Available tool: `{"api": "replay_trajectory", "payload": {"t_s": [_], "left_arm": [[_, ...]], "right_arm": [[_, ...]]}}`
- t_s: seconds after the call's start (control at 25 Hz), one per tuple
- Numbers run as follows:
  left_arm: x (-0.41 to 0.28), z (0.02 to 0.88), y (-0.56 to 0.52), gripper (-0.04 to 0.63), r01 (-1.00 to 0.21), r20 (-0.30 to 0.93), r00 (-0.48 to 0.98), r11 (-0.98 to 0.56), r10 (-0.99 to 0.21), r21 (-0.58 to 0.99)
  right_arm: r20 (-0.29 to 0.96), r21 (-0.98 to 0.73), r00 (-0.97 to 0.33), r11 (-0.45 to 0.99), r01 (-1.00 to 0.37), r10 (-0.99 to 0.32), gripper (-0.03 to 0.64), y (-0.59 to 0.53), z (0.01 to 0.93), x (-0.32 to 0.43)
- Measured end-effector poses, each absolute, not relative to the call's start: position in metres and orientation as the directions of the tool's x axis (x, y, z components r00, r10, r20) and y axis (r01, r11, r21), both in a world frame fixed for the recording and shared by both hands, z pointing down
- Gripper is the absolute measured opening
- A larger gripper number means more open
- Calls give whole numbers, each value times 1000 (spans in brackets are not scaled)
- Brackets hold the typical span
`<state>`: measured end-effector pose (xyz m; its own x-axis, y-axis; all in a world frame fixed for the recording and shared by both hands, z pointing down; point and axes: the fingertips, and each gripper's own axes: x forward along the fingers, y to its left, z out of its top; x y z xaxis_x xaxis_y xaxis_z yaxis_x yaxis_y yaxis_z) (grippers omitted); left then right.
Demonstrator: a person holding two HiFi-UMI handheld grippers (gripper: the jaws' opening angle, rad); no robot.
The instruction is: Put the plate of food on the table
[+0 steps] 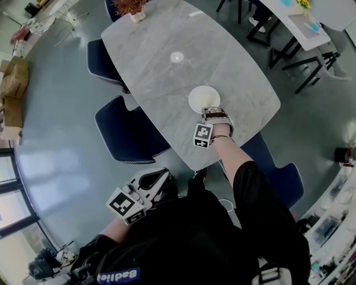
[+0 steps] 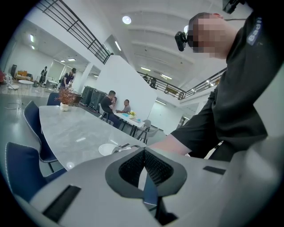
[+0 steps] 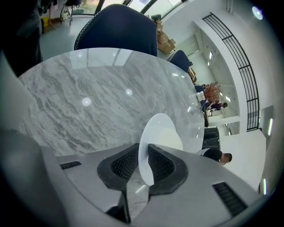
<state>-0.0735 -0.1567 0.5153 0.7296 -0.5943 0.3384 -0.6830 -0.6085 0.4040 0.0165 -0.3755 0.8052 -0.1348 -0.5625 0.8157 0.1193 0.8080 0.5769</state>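
Bench (image 1: 167,72) of grey veined stone, oval in outline, fills the middle of the head view. Dark blue chairs (image 1: 127,136) are drawn up along its left side, and one more stands at its near right corner. A potted plant (image 1: 133,8) with reddish dried stems stands at the far end.

The white plate (image 1: 204,99) is at the bench's near end, a little in from the right edge, level and well inside the stone's outline. Whether its underside rests on the surface or hangs just above it cannot be told. The right claw (image 1: 214,112) reaches in from the near side with the forearm stretched over the bench edge. In the right gripper view its jaws are clamped on the plate's near rim, one ribbed pad (image 3: 125,163) on each face of the thin white edge, with only the rim's thickness between them.

The left claw (image 1: 166,179) is held low beside the person's body, off the bench's near left end and well apart from the plate. In the left gripper view its jaws are closed together, the black pads (image 2: 153,165) meeting at their tips with nothing between them.

The food (image 3: 171,141) is a pale cream mound on the plate's far half, clear of the pads.
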Motion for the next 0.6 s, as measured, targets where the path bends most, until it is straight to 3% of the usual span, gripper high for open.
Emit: {"api": "replay_trajectory", "payload": {"t_s": [0.6], "left_arm": [[-87,517,-158,7,-698,333,714,-586,-616,413]], "right_arm": [[898,432,-123,899,72,-422,71,-371,813,18]]}}
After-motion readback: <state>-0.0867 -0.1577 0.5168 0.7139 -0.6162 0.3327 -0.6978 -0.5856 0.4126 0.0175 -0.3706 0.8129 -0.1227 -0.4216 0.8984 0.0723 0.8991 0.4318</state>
